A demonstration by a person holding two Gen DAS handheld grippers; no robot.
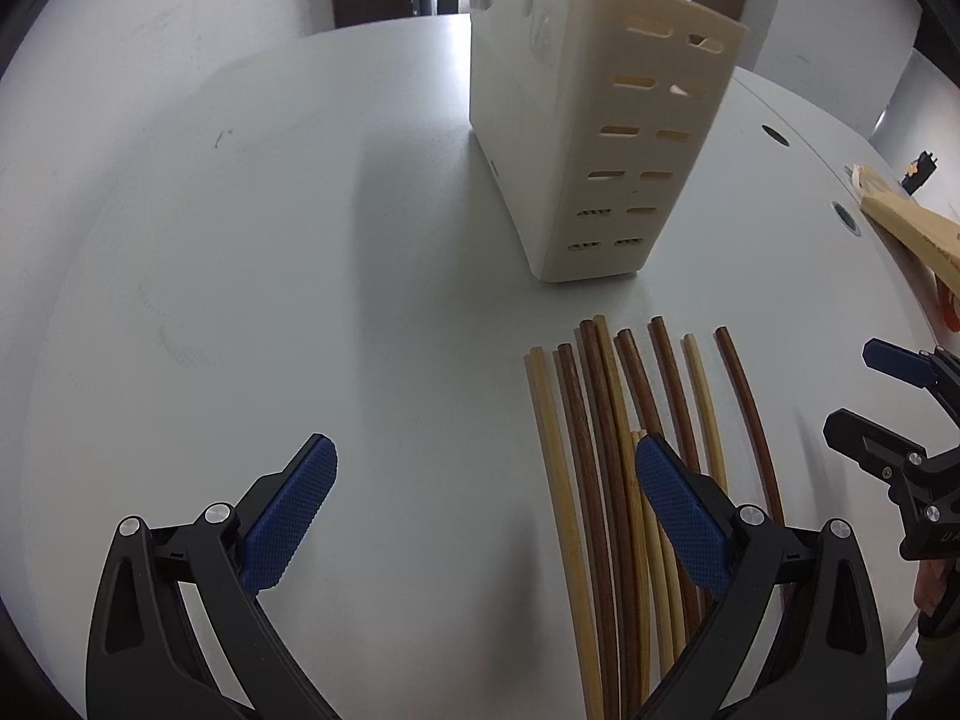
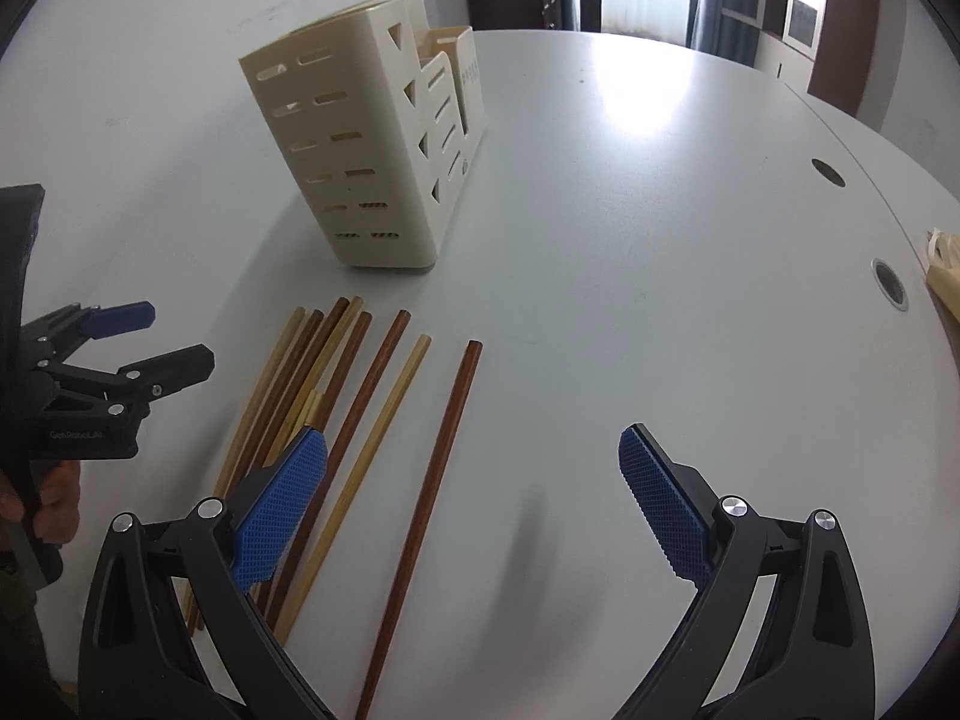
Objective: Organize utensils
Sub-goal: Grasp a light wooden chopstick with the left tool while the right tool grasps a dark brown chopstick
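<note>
Both grippers empty, jaws spread wide: left gripper [image 1: 486, 516] hovers over bare table [image 1: 240, 240] with its right pad above the near ends of the chopsticks [image 1: 606, 420]; right gripper [image 2: 474, 510] hovers with its left pad over the same bundle and a lone dark stick [image 2: 444, 456] lying between its fingers, below them, not touched. Chopsticks lie flat in a loose fan, light and dark mixed, some overlapping on the left side of the pile, tips pointing toward the holder [image 2: 366, 138]. Holder is cream plastic, slotted, upright, several compartments, just beyond the far tips; from these views nothing shows in it, though the interior is mostly hidden. Some tan wooden item [image 1: 912, 228] sits at the table's far right edge, can't tell what. Judgement: first-pick stage, nothing sorted yet. Easiest next grab looks like the lone dark stick, apart from the rest, already roughly centred in the right jaws: drop straight down, close across the shaft, then tip it upright to feed into a compartment. Risk: thin round stick on a smooth top may roll or pivot in the pads; the overlapped ones will want separating first.
</note>
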